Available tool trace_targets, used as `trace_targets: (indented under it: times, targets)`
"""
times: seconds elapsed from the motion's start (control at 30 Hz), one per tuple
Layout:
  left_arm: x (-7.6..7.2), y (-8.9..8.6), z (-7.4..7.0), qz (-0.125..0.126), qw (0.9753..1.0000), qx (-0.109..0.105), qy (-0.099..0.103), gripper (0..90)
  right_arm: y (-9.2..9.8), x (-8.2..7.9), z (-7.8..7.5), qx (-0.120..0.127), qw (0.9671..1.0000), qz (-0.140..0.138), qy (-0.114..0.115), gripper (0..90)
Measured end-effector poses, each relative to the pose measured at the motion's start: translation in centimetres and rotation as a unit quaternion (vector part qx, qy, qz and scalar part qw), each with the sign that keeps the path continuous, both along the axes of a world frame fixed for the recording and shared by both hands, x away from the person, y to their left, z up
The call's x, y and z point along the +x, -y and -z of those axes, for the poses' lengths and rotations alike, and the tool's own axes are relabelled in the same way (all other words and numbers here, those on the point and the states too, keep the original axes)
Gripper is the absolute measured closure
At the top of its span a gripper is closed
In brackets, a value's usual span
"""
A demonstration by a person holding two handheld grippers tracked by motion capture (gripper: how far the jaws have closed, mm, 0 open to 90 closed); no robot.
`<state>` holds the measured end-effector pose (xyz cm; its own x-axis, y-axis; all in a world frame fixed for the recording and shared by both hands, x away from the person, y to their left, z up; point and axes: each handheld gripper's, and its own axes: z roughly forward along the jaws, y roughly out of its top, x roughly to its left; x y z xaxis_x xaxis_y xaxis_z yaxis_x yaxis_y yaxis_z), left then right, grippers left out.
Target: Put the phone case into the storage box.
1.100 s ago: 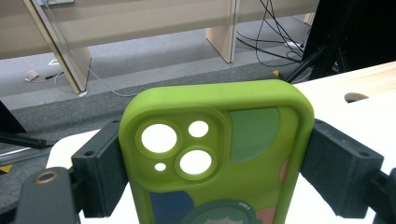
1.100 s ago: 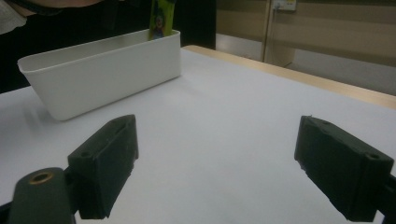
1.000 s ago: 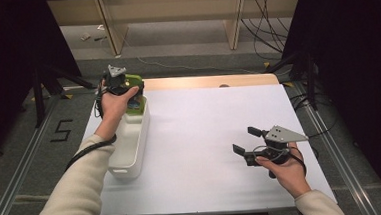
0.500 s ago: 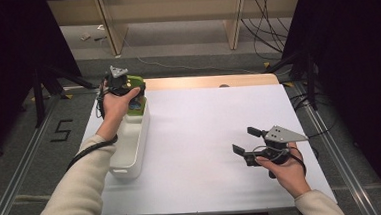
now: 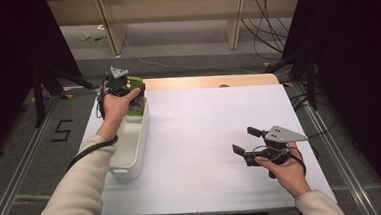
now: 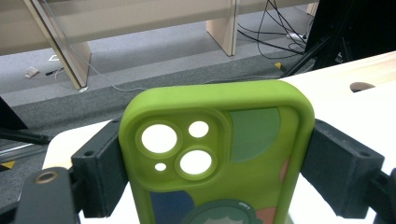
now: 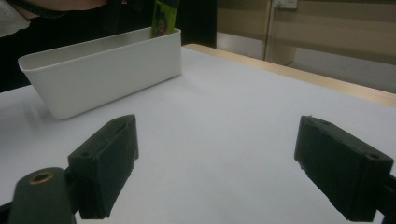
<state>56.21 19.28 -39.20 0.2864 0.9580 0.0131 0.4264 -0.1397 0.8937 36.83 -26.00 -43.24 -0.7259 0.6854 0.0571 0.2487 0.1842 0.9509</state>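
overhead, left gripper (image 5: 125,86) clamped on green phone case (image 6: 219,154) above white bin (image 5: 130,141), right gripper (image 5: 247,143) wide open.

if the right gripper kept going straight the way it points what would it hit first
Most likely the white bin. The right gripper is open, and bare white table lies between it and the bin. The bin sits left of centre in its own view, so it might just pass it.

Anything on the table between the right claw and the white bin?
Nothing: in the right gripper view, only bare white tabletop lies between the open right claw and the white bin. The high view agrees.
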Motion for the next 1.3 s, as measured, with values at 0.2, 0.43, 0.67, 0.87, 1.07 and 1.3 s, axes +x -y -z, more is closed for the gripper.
trace_targets:
  times: [0.2, 0.43, 0.67, 0.87, 1.07, 1.3]
  targets:
    - [0.07, 0.0, 0.12, -0.001, 1.0, 0.002, -0.003, 15.5, 0.0, 0.01, 0.0, 0.0, 1.0, 0.0, -0.001, 14.6]
    - [0.05, 0.01, 0.11, -0.001, 1.0, 0.004, -0.005, 15.5, 0.0, -0.02, -0.06, 0.001, 1.0, 0.001, 0.001, 14.7]
    - [0.2, 0.01, 0.2, -0.002, 1.0, 0.005, -0.007, 15.5, 0.0, 0.0, -0.06, 0.001, 1.0, 0.001, -0.001, 14.7]
    - [0.21, 0.03, 0.42, -0.001, 0.9999, 0.007, -0.01, 15.4, -0.02, 0.01, -0.03, 0.001, 1.0, 0.0, 0.0, 14.7]
    - [0.23, 0.04, 0.61, -0.002, 0.9999, 0.007, -0.015, 15.4, 0.0, 0.0, -0.06, 0.002, 1.0, 0.0, -0.001, 14.7]
    - [0.27, -0.06, 0.85, -0.003, 0.9998, 0.003, -0.021, 15.3, -0.02, 0.01, -0.05, 0.001, 1.0, -0.001, -0.001, 14.7]
